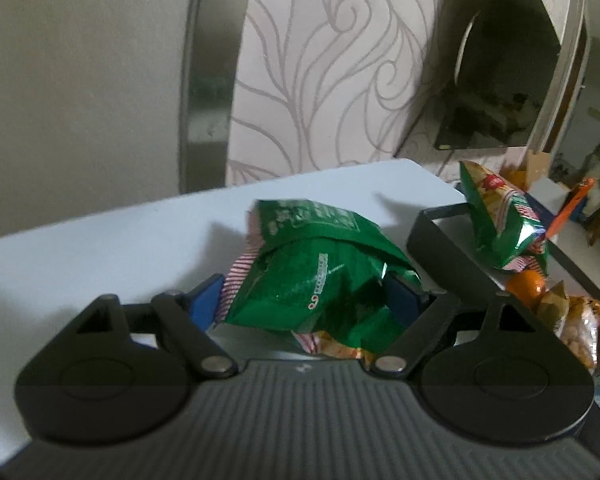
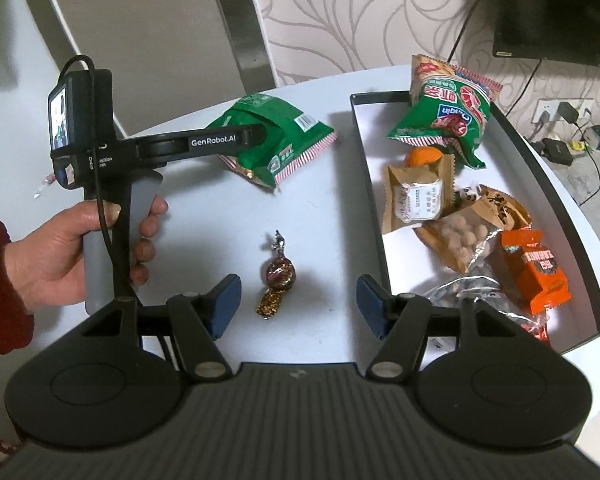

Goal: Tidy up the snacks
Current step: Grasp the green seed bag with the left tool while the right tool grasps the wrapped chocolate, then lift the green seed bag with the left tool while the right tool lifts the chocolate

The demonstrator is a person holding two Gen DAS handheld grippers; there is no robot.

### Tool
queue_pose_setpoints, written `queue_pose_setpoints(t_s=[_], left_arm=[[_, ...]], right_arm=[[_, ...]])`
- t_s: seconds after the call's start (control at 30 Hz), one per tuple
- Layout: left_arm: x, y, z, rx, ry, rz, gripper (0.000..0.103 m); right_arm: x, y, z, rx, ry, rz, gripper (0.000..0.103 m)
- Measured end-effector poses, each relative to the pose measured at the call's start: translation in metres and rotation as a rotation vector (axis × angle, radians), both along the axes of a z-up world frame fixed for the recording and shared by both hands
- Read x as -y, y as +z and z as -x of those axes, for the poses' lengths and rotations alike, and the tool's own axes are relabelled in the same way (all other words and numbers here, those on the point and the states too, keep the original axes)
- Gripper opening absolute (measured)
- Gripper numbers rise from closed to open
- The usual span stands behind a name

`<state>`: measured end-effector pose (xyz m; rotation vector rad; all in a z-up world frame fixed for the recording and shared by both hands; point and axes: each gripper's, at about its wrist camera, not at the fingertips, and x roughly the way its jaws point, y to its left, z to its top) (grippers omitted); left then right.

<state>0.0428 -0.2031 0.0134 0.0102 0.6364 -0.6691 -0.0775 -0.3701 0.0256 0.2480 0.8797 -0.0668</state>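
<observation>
White table [image 2: 320,216] bears one black-rimmed tray [image 2: 374,208] holding one green bag [image 2: 448,116] among other packets. Left gripper [image 1: 300,296] clamps the second green bag [image 1: 312,280] above the table; right gripper [image 2: 296,300], jaws apart, flanks one wrapped candy [image 2: 278,274].

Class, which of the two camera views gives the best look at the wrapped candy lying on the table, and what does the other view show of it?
The right wrist view shows it best: the wrapped candy lies whole on the white table, between the open fingers of the right gripper. The left wrist view shows none of it; there the green snack bag in the left gripper fills the middle.
</observation>
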Motion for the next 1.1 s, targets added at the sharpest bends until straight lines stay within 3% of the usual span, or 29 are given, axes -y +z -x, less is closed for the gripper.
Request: queue_pose_setpoints(t_s=[0.03,0.23,0.33,0.7,0.8,1.1], left_arm=[[0.000,-0.002,0.000,0.003,-0.005,0.006,0.076],[-0.010,-0.004,0.009,-0.006,-0.005,0.049,0.059],[-0.019,-0.002,0.017,0.003,0.024,0.044,0.057],[-0.060,0.002,0.054,0.018,0.122,0.016,0.054],[-0.070,0.004,0.070,0.013,0.140,0.013,0.053],[-0.106,0.008,0.122,-0.016,0.199,0.012,0.052]], right_arm=[[0.000,-0.001,-0.002,-0.003,-0.003,0.004,0.069],[-0.006,-0.015,-0.023,-0.037,0.027,0.014,0.068],[-0.014,-0.024,-0.036,-0.063,0.065,0.023,0.068],[-0.031,-0.044,-0.051,-0.087,0.221,0.125,0.035],[-0.033,-0.047,-0.050,-0.068,0.269,0.164,0.032],[-0.032,-0.047,-0.028,-0.055,0.310,0.101,0.028]])
